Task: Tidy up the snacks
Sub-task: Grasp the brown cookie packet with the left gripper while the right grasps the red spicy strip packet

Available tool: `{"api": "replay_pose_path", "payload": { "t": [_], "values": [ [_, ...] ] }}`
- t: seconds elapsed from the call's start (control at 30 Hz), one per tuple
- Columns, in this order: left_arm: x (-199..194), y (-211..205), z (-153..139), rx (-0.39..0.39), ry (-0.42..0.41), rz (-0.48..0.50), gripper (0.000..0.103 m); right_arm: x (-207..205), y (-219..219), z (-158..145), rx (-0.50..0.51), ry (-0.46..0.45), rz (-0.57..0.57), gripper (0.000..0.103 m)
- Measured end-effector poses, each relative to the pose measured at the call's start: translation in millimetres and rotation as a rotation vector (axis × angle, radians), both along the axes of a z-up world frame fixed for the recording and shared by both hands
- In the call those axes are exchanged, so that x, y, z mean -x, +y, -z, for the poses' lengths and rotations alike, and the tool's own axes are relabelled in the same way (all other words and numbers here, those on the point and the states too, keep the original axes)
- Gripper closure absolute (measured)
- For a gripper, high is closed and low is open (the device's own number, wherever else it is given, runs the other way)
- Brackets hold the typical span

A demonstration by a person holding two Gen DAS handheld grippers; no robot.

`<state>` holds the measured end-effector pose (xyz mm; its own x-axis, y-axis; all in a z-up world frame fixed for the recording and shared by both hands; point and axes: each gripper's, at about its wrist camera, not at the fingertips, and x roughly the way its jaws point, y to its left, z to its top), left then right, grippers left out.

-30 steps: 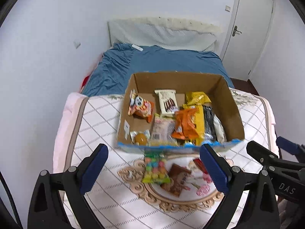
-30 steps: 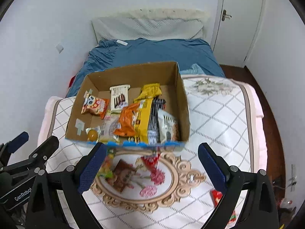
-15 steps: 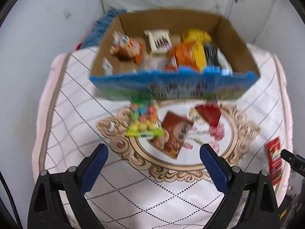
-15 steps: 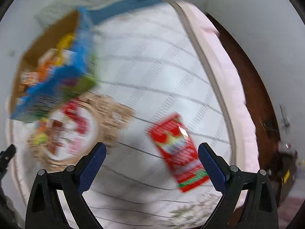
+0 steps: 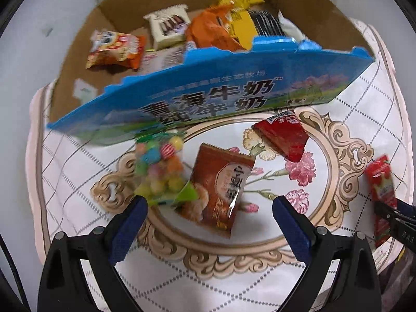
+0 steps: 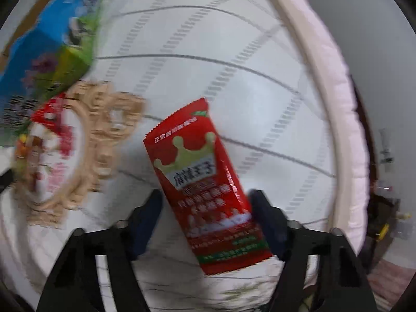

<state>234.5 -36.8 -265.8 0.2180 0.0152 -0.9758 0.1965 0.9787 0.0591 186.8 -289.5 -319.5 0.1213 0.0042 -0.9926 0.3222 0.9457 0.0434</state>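
Observation:
My left gripper [image 5: 209,204] is open, low over the quilt, with a brown snack packet [image 5: 221,188] between its fingers and a clear bag of coloured candies [image 5: 160,169] by the left finger. A red triangular packet [image 5: 282,136] lies further right. The cardboard box [image 5: 208,96] with a blue printed front holds several snacks. My right gripper [image 6: 204,197] straddles a long red packet [image 6: 205,189] near the quilt's right edge, jaws partly closed around it; contact is unclear. That packet also shows in the left wrist view [image 5: 381,189].
A white quilt with a gold oval floral print [image 5: 345,156] covers the bed. Its pink padded edge [image 6: 335,104] runs along the right, with dark floor beyond. The right gripper's fingertip [image 5: 390,214] shows at the left wrist view's right edge.
Both grippers have dropped lower and closer. The left has moved in over the brown packet. The right has swung to the red packet and its jaws have narrowed around it.

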Motion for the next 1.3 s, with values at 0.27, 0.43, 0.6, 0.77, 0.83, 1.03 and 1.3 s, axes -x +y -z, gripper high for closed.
{"api": "replay_pose_path", "payload": {
  "t": [0.27, 0.43, 0.6, 0.77, 0.83, 1.03, 1.3],
  "values": [
    [-22, -18, 42, -0.056, 0.124, 0.108, 0.005, -30, 26, 12, -0.051, 0.053, -0.037, 0.034],
    [-22, -26, 50, -0.108, 0.103, 0.156, 0.005, -34, 24, 16, -0.059, 0.076, -0.058, 0.032],
    [-13, -34, 45, -0.144, 0.075, 0.173, 0.027, -42, 31, 17, -0.051, 0.121, -0.133, 0.031],
    [10, -22, 34, -0.049, 0.104, 0.122, 0.030, -41, 49, 20, -0.149, 0.164, -0.138, 0.031],
    [23, -13, 29, 0.005, 0.123, 0.079, 0.030, -39, 51, 18, -0.233, 0.171, -0.131, 0.031],
    [31, 11, 31, 0.135, 0.178, -0.031, 0.030, -44, 45, 3, -0.214, 0.145, -0.133, 0.031],
    [-3, -12, 62, 0.044, 0.218, 0.017, 0.025, -55, 52, 16, -0.145, 0.177, -0.156, 0.031]
  ]
}}
